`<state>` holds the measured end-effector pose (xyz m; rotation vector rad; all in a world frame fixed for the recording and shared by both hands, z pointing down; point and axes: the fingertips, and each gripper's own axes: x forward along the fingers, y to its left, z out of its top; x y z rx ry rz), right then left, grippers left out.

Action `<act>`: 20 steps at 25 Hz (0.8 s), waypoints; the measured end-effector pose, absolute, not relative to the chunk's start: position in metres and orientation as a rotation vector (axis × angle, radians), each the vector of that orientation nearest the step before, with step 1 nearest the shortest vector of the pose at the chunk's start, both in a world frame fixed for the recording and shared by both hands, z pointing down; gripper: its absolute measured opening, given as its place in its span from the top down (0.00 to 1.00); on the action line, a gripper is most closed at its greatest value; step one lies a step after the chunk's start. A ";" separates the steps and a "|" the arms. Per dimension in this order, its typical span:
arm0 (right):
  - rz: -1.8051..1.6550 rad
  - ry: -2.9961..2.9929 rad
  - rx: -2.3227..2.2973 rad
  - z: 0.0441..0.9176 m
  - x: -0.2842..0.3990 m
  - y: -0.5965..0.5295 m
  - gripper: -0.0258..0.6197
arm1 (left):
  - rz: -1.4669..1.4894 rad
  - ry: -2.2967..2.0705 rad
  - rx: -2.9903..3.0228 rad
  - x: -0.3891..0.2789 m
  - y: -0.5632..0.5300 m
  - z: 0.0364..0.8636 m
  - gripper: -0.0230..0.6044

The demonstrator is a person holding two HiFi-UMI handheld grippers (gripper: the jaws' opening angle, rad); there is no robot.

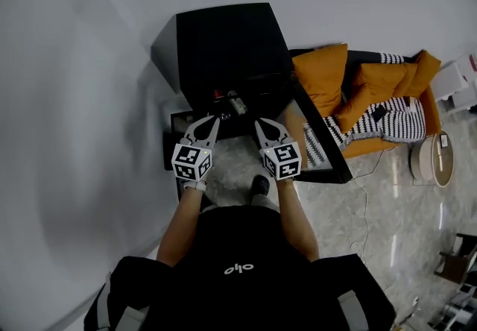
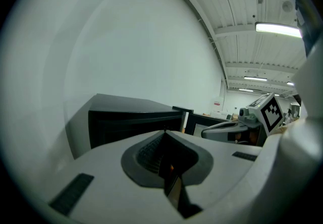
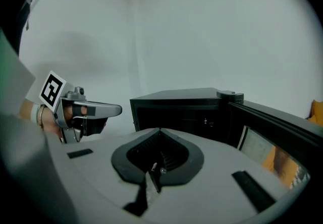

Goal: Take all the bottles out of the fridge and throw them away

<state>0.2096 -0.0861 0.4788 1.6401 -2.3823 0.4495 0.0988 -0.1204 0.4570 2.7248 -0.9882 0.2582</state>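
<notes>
fridge (image 1: 231, 46): 1 | left gripper (image 1: 211, 122) + right gripper (image 1: 259, 124): 2 | orange cushions (image 1: 322, 77): 2 | round table (image 1: 432, 159): 1

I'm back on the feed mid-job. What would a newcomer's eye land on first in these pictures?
The boxy black fridge against the white wall stands out first, its door swung open to the right. Just in front of it, the left hand-held gripper and the right hand-held gripper hover side by side, both shut and empty. Further right sits a bright orange sofa with black-and-white striped cushions.
</notes>
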 end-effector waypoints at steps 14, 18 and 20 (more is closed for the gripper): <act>0.527 -2.368 1.561 0.510 0.188 -0.066 0.95 | 0.293 -0.995 2.673 0.081 -0.099 0.480 0.95; 0.548 -2.364 1.540 0.521 0.182 -0.060 0.95 | 0.307 -0.987 2.661 0.078 -0.093 0.487 0.95; 0.553 -2.353 1.536 0.528 0.182 -0.060 0.95 | 0.315 -0.978 2.652 0.078 -0.091 0.492 0.95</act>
